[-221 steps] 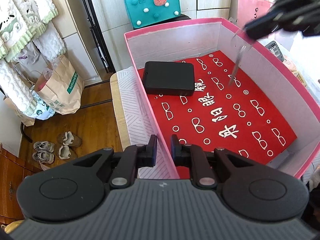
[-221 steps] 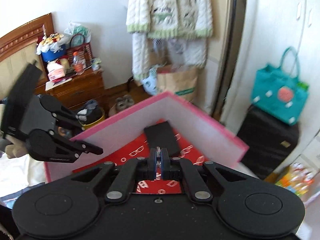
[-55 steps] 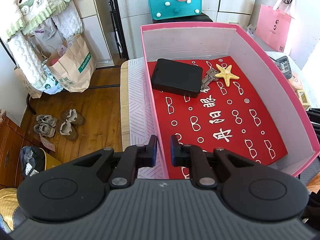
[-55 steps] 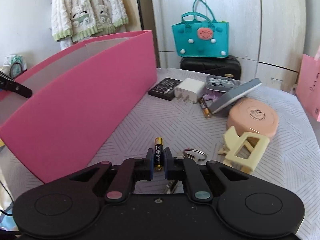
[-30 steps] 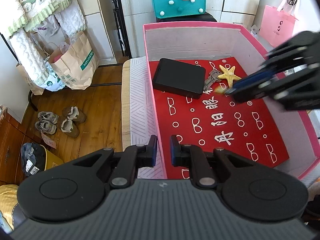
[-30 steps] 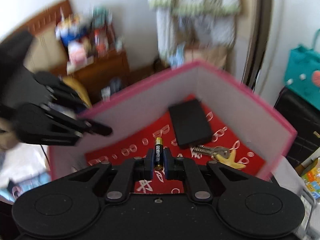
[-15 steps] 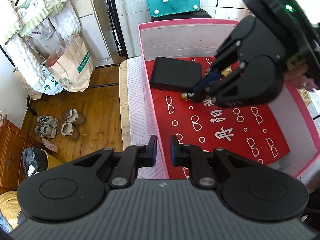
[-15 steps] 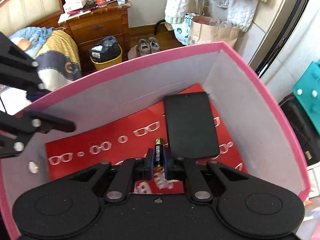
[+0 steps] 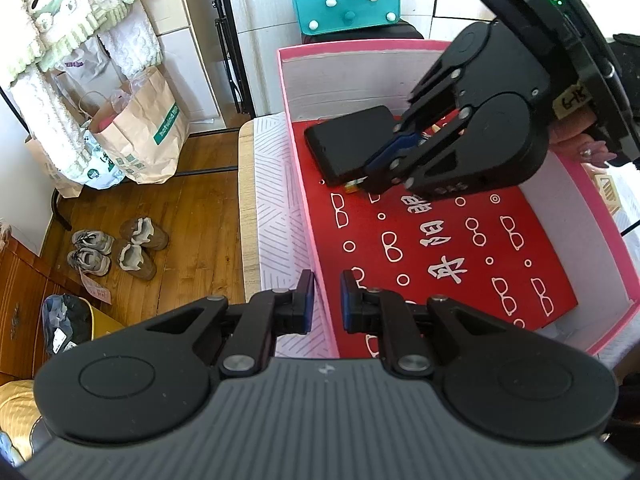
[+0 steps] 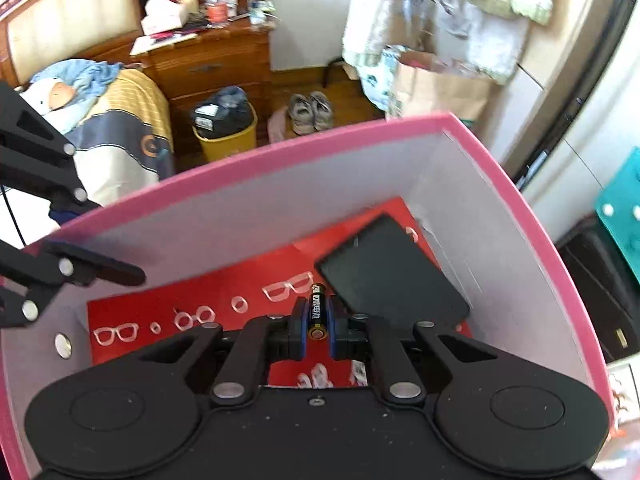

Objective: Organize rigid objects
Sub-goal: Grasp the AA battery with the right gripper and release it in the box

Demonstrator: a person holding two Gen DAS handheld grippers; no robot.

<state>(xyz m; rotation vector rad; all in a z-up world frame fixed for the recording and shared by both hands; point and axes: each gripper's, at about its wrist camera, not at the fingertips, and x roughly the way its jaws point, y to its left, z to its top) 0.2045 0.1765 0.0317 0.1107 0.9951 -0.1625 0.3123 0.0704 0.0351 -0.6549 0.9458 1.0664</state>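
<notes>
Right gripper [image 10: 316, 330] is clamped on a small black-and-gold cylindrical battery [image 10: 317, 312], low inside the pink cardboard box [image 9: 400, 45] over its red patterned floor, just beside the flat black rectangular case [image 10: 390, 270]. Left gripper [image 9: 323, 300] has its jaws narrowly parted, straddling the box's near wall; whether it grips that wall, cannot tell. Risks, as judged: released from a height, the round battery may roll across the floor; released too close, it may land on the case edge and tip off.
</notes>
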